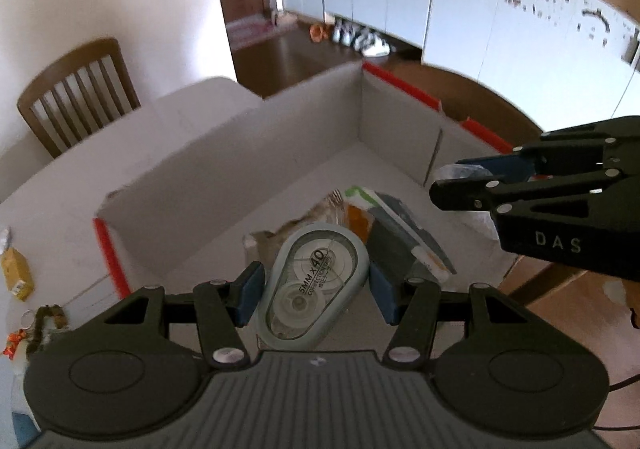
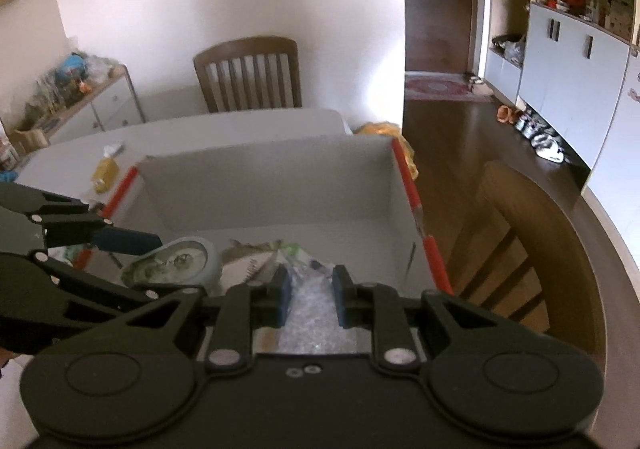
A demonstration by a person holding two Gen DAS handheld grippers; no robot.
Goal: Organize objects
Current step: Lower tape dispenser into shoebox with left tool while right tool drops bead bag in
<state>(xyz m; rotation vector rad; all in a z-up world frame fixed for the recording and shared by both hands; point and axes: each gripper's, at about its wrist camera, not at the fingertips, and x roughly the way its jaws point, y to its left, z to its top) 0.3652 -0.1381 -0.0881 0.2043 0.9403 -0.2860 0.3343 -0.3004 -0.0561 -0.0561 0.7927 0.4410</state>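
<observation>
I had the left gripper [image 1: 316, 289] half closed on a correction tape dispenser [image 1: 314, 285], its blue pads pressed to both sides, above the open white box [image 1: 224, 153] on the table [image 1: 48, 189]. My right gripper [image 2: 308, 295] was almost fully closed on a clear plastic bag [image 2: 310, 313] over the same box. Packets [image 1: 384, 225] lay on the box floor below.

Left gripper [image 1: 311, 291] angled steeply down, blue pads [image 1: 249, 299] pressed on both sides of held item. Right gripper [image 2: 308, 297] tilted down just beside it, jaws nearly closed, pinching clear crinkled material between pads.
</observation>
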